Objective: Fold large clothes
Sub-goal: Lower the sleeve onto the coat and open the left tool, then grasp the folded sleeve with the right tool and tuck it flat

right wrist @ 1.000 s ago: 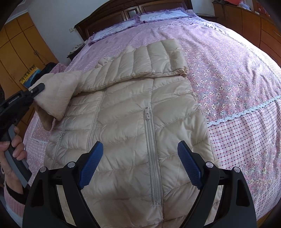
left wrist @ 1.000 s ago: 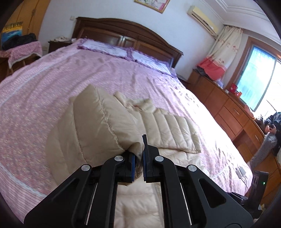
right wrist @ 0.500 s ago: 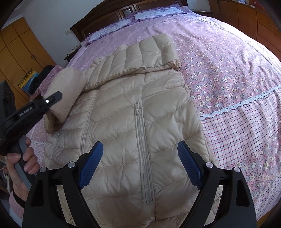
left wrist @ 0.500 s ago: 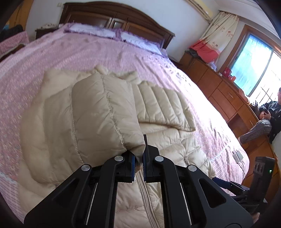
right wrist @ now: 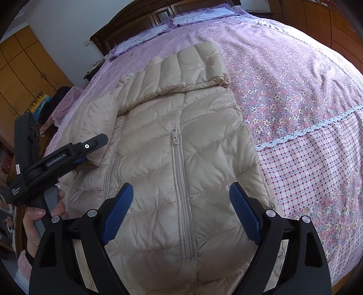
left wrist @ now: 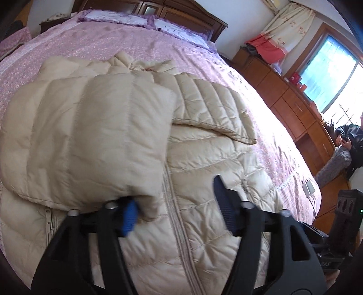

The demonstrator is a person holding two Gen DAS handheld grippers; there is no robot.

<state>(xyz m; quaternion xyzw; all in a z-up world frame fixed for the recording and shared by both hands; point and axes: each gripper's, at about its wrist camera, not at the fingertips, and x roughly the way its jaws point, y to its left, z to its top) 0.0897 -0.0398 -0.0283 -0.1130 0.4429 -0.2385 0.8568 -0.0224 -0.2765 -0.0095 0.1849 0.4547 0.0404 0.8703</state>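
A beige quilted down jacket [right wrist: 158, 136] lies front-up on the pink floral bed [right wrist: 283, 79], its zipper running toward me. Its right sleeve [left wrist: 211, 109] is folded across the chest. The left sleeve [left wrist: 102, 136] now lies over the front too, its cuff at the blurred left pad. My left gripper [left wrist: 174, 195] is low over the jacket, its jaws opening, and the cuff is no longer pinched. From the right wrist view the left gripper [right wrist: 90, 147] shows at the jacket's left edge, held by a hand [right wrist: 34, 217]. My right gripper [right wrist: 181, 190] hovers open above the hem, holding nothing.
A dark wooden headboard [left wrist: 186, 15] and purple pillows [left wrist: 118, 17] stand at the bed's far end. A wooden dresser [left wrist: 292, 106] runs along the right side, with a seated person [left wrist: 349, 145] beyond it. Orange wardrobes [right wrist: 20, 74] are at the left.
The left gripper carried the left sleeve down and across onto the jacket's front, then its jaws parted and let go of the cuff. The right gripper stayed where it was, open.
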